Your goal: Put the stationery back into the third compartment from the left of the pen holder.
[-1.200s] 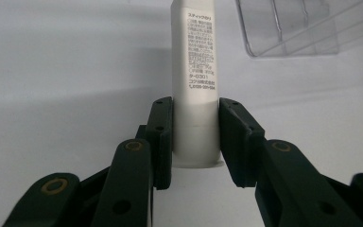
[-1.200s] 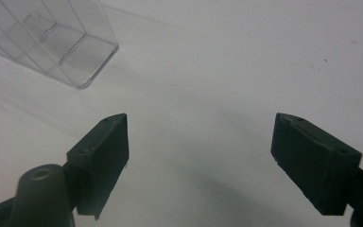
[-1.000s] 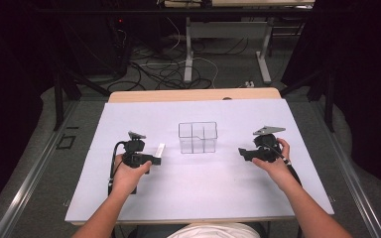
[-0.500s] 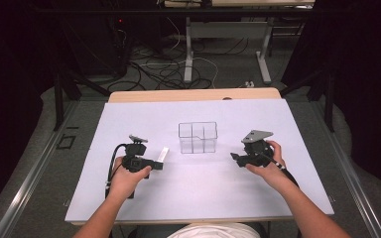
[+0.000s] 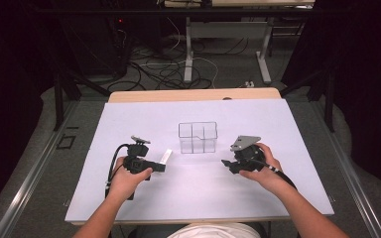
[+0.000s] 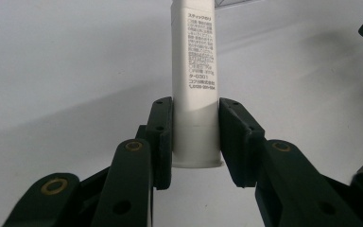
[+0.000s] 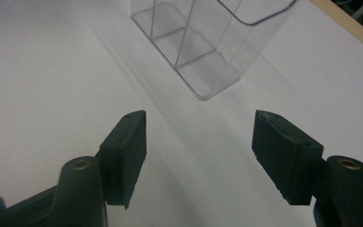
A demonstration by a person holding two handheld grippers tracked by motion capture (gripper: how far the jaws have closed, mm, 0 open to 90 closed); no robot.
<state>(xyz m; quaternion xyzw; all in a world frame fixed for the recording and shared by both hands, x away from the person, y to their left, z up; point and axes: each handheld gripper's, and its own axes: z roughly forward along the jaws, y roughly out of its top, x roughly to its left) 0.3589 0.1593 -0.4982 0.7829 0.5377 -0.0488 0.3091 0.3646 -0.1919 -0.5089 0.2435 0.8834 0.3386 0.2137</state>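
In the high view, the left gripper (image 5: 154, 166) sits in the lower left part of the picture, above the white sheet (image 5: 278, 119) that covers the table. It holds a white tube (image 5: 164, 157), and the tube sticks out up and to the right, toward the clear box (image 5: 198, 137). The tube and the box are near each other but do not touch.

In the left gripper view, the tube (image 6: 194, 85) stands up the middle of the picture. The two black jaws press on its lower part, one on each side. Small print runs down the tube.

The right gripper (image 5: 226, 164) is in the lower right part of the high view, just below and right of the box. Its jaws have just been closing a bit, but they stand apart with nothing between them. In the right gripper view, the box (image 7: 203, 42) is at the top middle, standing on the white sheet (image 7: 42, 71). It has thin walls inside that split it into parts.
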